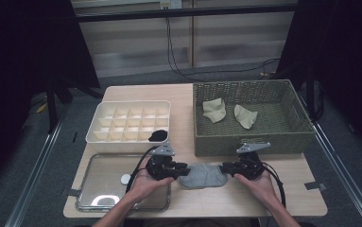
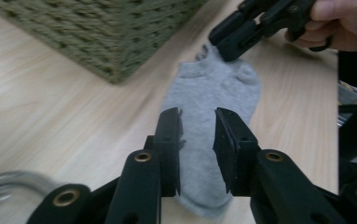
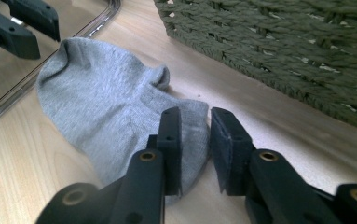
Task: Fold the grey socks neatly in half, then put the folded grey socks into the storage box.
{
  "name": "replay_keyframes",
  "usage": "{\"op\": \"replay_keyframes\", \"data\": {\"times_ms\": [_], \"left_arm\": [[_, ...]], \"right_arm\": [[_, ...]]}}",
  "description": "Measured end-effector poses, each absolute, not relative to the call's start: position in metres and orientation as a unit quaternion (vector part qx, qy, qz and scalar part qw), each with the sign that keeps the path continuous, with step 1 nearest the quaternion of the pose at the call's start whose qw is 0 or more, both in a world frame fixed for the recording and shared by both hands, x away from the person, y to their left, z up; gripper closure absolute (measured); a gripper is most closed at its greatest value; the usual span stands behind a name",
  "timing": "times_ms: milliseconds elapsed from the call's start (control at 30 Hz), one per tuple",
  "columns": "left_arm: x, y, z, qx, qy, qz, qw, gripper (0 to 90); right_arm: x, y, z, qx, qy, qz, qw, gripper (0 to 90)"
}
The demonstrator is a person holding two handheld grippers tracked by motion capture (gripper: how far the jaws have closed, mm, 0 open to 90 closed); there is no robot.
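Wooden worktop [image 1: 282, 194], dark room behind. Grey sock [image 1: 202, 175] lies flat, lower centre of frame, between both tools. Left tool [image 1: 181, 170] open over one end; right tool [image 1: 225, 169] open at other end, nothing gripped yet. Judgement: early stage, sock not lifted. Basket [image 1: 252, 142] just beyond with two beige socks; divider box [image 1: 129, 139], tray [image 1: 100, 163] at left.

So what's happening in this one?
A person at a wooden table holds a gripper in each hand over a grey sock lying flat in front of a woven basket. The left gripper sits at one end of the sock, the right gripper at the other; both have their jaws apart, so the sock isn't gripped yet. Two beige socks lie in the basket. A white divided box has one dark item in a compartment.
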State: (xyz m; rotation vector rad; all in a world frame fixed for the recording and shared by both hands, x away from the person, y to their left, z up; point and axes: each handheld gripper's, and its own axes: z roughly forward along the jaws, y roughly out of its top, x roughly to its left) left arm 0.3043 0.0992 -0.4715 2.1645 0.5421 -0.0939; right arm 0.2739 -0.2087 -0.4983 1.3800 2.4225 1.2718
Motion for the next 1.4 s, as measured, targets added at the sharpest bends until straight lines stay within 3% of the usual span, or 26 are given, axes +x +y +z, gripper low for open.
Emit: {"op": "replay_keyframes", "data": {"times_ms": [367,867,1133,1400], "left_arm": [[0.298,0.081,-0.493,0.896,0.2,-0.048,0.395,75.5],[0.289,0.072,-0.494,0.898,0.199,-0.05,0.389,69.0],[0.295,0.054,-0.483,0.886,0.187,-0.058,0.42,72.8],[0.301,0.042,-0.499,0.893,0.195,-0.068,0.401,71.3]], "right_arm": [[0.273,-0.211,-0.498,0.455,0.789,0.41,0.043,58.9],[0.269,-0.209,-0.5,0.459,0.795,0.394,0.042,58.3],[0.265,-0.203,-0.501,0.44,0.809,0.384,0.067,70.7],[0.265,-0.198,-0.501,0.436,0.812,0.382,0.068,79.0]]}}
